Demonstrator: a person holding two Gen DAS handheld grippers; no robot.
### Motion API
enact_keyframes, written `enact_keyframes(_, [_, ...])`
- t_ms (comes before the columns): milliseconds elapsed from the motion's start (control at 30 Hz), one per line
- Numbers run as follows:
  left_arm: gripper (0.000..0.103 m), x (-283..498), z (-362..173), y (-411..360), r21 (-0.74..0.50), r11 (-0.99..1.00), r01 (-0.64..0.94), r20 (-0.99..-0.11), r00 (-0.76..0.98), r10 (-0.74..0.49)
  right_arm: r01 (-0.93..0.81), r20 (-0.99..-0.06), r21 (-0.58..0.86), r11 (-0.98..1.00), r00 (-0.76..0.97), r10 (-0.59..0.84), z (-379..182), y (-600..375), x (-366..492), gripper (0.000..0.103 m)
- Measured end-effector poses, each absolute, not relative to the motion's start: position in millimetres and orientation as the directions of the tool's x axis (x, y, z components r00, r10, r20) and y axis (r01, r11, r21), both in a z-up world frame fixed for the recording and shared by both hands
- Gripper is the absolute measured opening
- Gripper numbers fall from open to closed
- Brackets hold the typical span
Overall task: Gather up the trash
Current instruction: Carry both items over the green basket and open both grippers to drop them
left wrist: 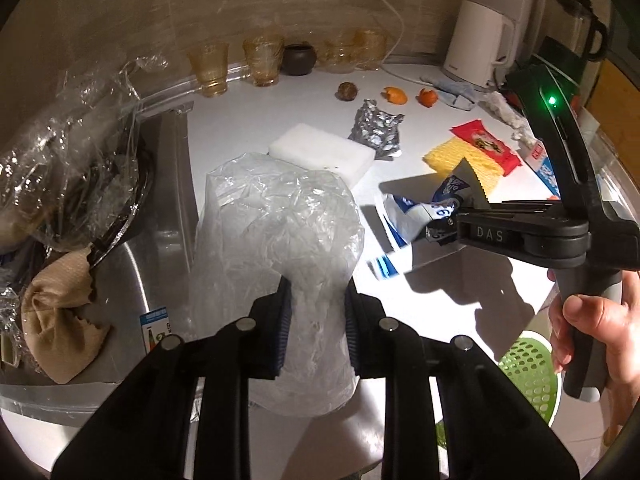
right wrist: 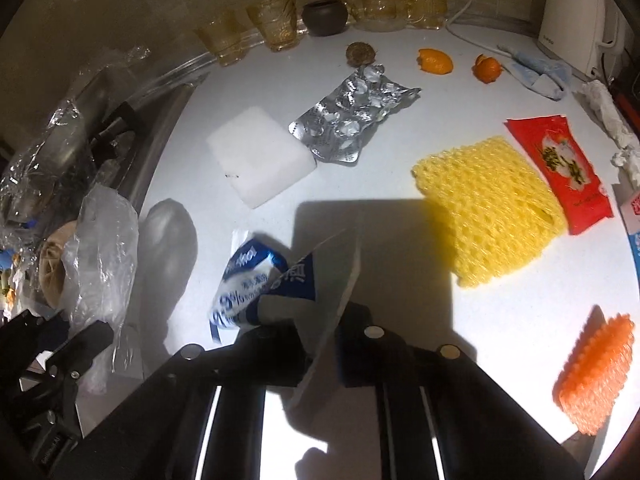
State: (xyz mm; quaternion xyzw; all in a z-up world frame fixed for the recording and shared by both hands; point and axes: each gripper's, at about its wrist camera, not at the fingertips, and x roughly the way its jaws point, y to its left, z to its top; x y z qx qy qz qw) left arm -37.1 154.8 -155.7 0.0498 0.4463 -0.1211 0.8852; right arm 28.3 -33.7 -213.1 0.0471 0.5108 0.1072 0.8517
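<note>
Black fingers (left wrist: pixel 280 332), silver pivot pins (left wrist: pixel 245 324)

Two orange peel pieces (right wrist: pixel 435 61), one yellow foam net (right wrist: pixel 486 212), one blister pack (right wrist: pixel 352 116), one sponge (right wrist: pixel 260 156)

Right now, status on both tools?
Left tool shut on clear plastic bag. Right tool shut on blue-white wrapper. Nothing blocking.

Left wrist view: close, steeply down over its claw (left wrist: pixel 316 320) onto counter (left wrist: pixel 248 120).
Right wrist view: same tilt, further right.
Shared: white foam block (left wrist: pixel 322 148), foil blister (right wrist: pixel 352 120), yellow net (right wrist: pixel 488 208).
</note>
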Motion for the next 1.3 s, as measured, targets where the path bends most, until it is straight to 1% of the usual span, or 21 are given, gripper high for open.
enact_keyframes(33, [0.023, -39.3, -154.7, 154.4, -0.014, 0.964, 0.265, -0.802, 0.572, -0.169, -0.135, -0.857, 0.196, 0.971, 0.457, 0.236, -211.4, -35.7, 24.7, 0.003])
enact_keyframes(167, [0.023, -56.3, -141.7, 145.5, -0.036, 0.944, 0.328, -0.800, 0.556, -0.224, -0.127, -0.841, 0.186, 0.974, 0.492, 0.224, -195.3, -49.3, -2.5, 0.003])
enact_keyframes(333, [0.023, -99.2, -123.7, 110.4, -0.035, 0.868, 0.495, -0.787, 0.522, -0.329, -0.059, -0.835, 0.138, 0.989, 0.529, 0.149, -171.3, -89.0, -66.3, 0.003])
enact_keyframes(433, [0.023, -131.3, -116.8, 80.1, -0.085, 0.772, 0.630, -0.782, 0.439, -0.443, 0.032, -0.843, 0.105, 0.994, 0.534, 0.071, -160.1, -121.8, -117.0, 0.003])
enact_keyframes(567, [0.024, -163.7, -125.5, 37.4, -0.151, 0.634, 0.758, -0.797, 0.286, -0.532, 0.194, -0.856, 0.075, 0.978, 0.515, -0.037, -154.6, -164.1, -184.1, 0.003])
enact_keyframes(667, [0.024, -185.1, -143.0, 0.6, -0.162, 0.532, 0.831, -0.822, 0.185, -0.539, 0.313, -0.862, 0.073, 0.947, 0.497, -0.097, -155.4, -193.0, -228.5, 0.003])
enact_keyframes(800, [0.024, -209.0, -175.6, -42.2, -0.159, 0.434, 0.887, -0.865, 0.086, -0.494, 0.422, -0.865, 0.082, 0.903, 0.480, -0.145, -156.9, -222.1, -271.4, 0.006])
enact_keyframes(833, [0.026, -216.6, -184.3, -52.7, -0.158, 0.407, 0.900, -0.874, 0.065, -0.482, 0.443, -0.865, 0.091, 0.892, 0.480, -0.150, -157.0, -229.1, -281.6, 0.006])
enact_keyframes(867, [0.034, -220.1, -191.0, -58.6, -0.148, 0.396, 0.906, -0.881, 0.060, -0.469, 0.451, -0.864, 0.101, 0.887, 0.482, -0.147, -157.8, -234.2, -283.9, 0.006])
enact_keyframes(900, [0.047, -224.5, -197.8, -65.7, -0.135, 0.384, 0.913, -0.889, 0.060, -0.453, 0.459, -0.863, 0.111, 0.882, 0.484, -0.143, -157.9, -237.9, -286.9, 0.007])
enact_keyframes(933, [0.052, -225.7, -203.1, -70.4, -0.127, 0.376, 0.918, -0.893, 0.059, -0.446, 0.462, -0.863, 0.119, 0.879, 0.486, -0.139, -157.8, -241.0, -289.2, 0.007])
enact_keyframes(967, [0.060, -228.9, -208.0, -76.6, -0.119, 0.372, 0.921, -0.896, 0.061, -0.439, 0.462, -0.864, 0.123, 0.878, 0.486, -0.134, -158.5, -244.3, -291.5, 0.007])
enact_keyframes(1000, [0.066, -230.8, -210.8, -81.6, -0.122, 0.371, 0.921, -0.899, 0.056, -0.434, 0.459, -0.867, 0.123, 0.880, 0.481, -0.130, -159.7, -244.7, -290.3, 0.007])
enact_keyframes(1133, [0.074, -235.3, -209.1, -94.7, -0.155, 0.373, 0.915, -0.894, 0.030, -0.447, 0.429, -0.875, 0.131, 0.894, 0.474, -0.100, -164.9, -250.0, -291.2, 0.007])
enact_keyframes(1167, [0.078, -235.8, -206.2, -97.9, -0.152, 0.374, 0.915, -0.892, 0.036, -0.451, 0.416, -0.878, 0.132, 0.900, 0.471, -0.089, -167.6, -250.5, -289.6, 0.007])
enact_keyframes(1300, [0.081, -229.6, -191.8, -104.4, -0.125, 0.402, 0.907, -0.888, 0.079, -0.454, 0.365, -0.884, 0.144, 0.920, 0.465, -0.046, -172.5, -251.0, -285.0, 0.007])
